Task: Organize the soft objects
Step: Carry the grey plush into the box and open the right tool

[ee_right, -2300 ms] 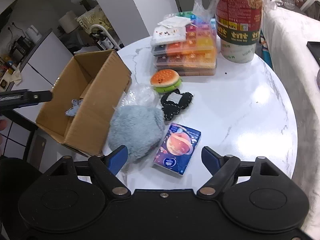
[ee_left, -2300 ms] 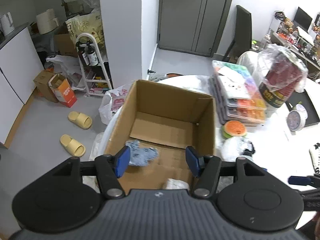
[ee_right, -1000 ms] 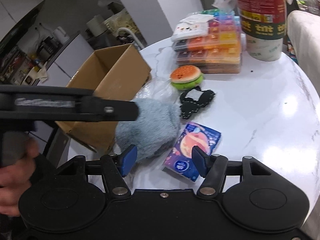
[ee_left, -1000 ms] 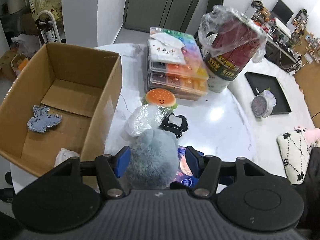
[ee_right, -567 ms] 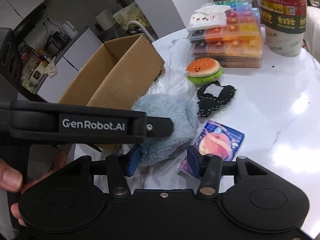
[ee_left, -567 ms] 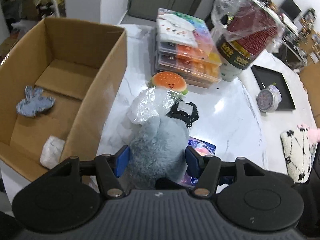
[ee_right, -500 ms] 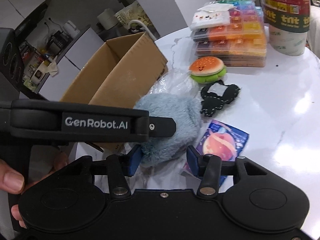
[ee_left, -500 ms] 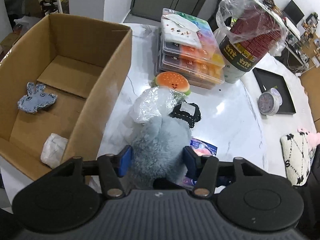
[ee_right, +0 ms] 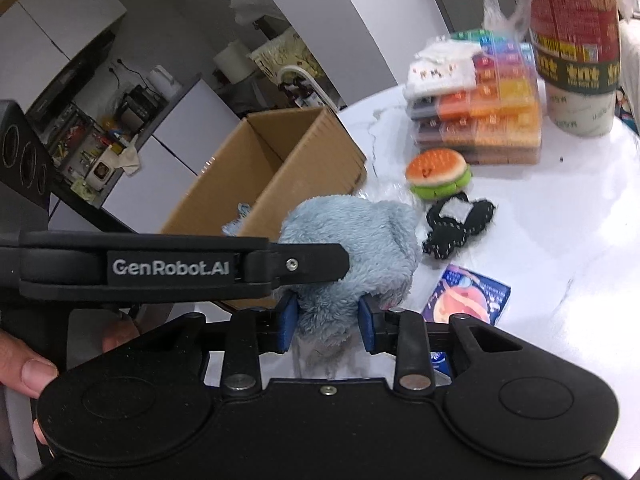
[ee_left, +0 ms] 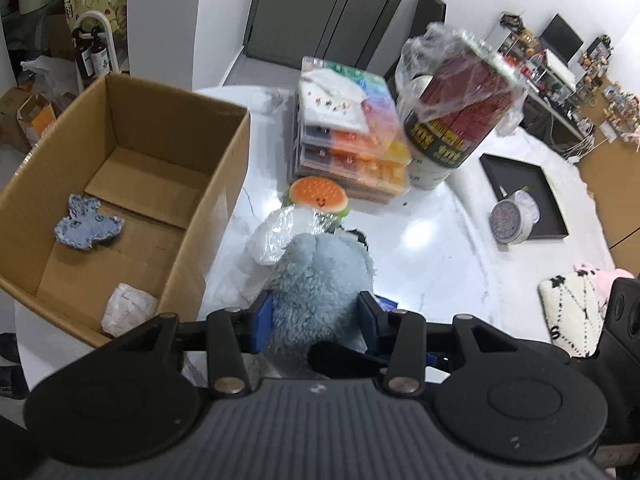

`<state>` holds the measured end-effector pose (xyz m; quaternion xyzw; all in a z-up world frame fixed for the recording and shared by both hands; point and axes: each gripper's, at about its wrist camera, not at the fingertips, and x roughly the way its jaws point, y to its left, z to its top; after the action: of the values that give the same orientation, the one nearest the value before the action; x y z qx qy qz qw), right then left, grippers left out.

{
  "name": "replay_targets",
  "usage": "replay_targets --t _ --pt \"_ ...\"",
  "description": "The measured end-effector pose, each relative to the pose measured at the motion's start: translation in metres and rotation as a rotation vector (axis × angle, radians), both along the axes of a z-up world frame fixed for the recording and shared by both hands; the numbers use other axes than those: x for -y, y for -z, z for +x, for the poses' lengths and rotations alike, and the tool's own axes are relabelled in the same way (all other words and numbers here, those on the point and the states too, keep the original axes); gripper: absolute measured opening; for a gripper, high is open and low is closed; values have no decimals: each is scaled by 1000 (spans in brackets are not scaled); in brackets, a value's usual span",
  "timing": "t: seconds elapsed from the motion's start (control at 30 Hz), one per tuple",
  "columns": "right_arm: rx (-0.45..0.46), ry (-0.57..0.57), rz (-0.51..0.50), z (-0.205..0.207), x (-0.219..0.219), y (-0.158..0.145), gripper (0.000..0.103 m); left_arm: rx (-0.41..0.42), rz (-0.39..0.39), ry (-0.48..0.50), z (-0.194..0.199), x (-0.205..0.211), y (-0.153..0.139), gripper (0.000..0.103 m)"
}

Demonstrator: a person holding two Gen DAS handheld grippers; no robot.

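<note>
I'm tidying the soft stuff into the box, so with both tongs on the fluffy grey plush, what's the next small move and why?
Probably finish both squeezes, then lift the grey plush toward the cardboard box. The left tongs and right tongs are closing with the plush between their pads, and the open box stands right beside it, a blue fabric piece already inside.

Bright, even indoor light; white glare patches on the glossy worktop (ee_left: pixel 420 240). Motion blur across far objects. Strong fisheye bending at edges.
</note>
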<state>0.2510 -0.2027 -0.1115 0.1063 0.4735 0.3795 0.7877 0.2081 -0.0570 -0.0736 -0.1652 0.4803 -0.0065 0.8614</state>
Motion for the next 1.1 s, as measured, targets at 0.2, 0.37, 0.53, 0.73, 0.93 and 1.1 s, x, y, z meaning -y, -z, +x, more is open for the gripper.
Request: replay_targets --t 0.2,0.37,0.53,0.73,0.93,1.1 --pt "62 -27 -16 -3 -15 -30 32 48 -18 -19 -9 -12 -26 44" --pt "98 -43 -16 0 -27 -47 32 89 -18 -27 -12 -23 -45 44" --pt "131 -58 -5 1 -41 -61 32 124 -22 -38 -16 -38 -61 44" --pt "151 -76 7 5 -65 -71 32 159 -12 -52 -20 -62 -75 43" --pt "154 -87 8 12 -96 -72 32 175 -7 -80 -18 -92 -76 43" --pt "152 -103 -9 15 -124 -69 32 169 -12 -114 -14 -120 -69 43"
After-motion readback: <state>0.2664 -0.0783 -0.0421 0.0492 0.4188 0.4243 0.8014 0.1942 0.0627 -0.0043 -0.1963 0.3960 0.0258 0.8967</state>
